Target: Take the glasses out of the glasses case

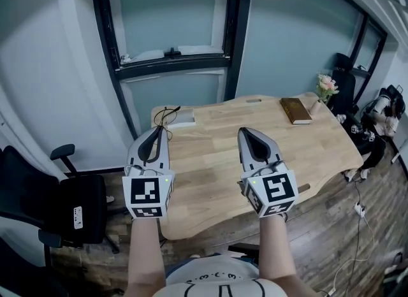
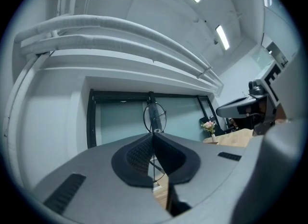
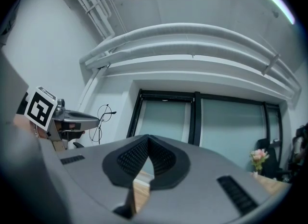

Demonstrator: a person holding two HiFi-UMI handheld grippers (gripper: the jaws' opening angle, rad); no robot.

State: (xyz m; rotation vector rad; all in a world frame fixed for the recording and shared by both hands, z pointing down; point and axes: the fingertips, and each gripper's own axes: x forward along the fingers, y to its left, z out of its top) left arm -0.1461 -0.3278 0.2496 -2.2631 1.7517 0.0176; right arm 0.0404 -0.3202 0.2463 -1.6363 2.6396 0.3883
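Thin black wire-rimmed glasses (image 1: 167,115) hang in the air at the tip of my left gripper (image 1: 160,130), which is shut on them. In the left gripper view one round lens (image 2: 154,117) stands up above the closed pads (image 2: 139,158). A pale glasses case (image 1: 184,121) lies on the far left corner of the wooden table (image 1: 217,174), just beyond the glasses. My right gripper (image 1: 245,131) hovers over the table's middle, shut with nothing in it. From the right gripper view, the glasses (image 3: 102,121) stick out of the left gripper (image 3: 79,117).
A brown book (image 1: 295,109) and a small vase of flowers (image 1: 324,89) stand at the table's far right. A black office chair (image 1: 70,203) is at the left. A person (image 1: 382,109) sits at the right edge. Dark-framed windows (image 1: 172,57) lie behind the table.
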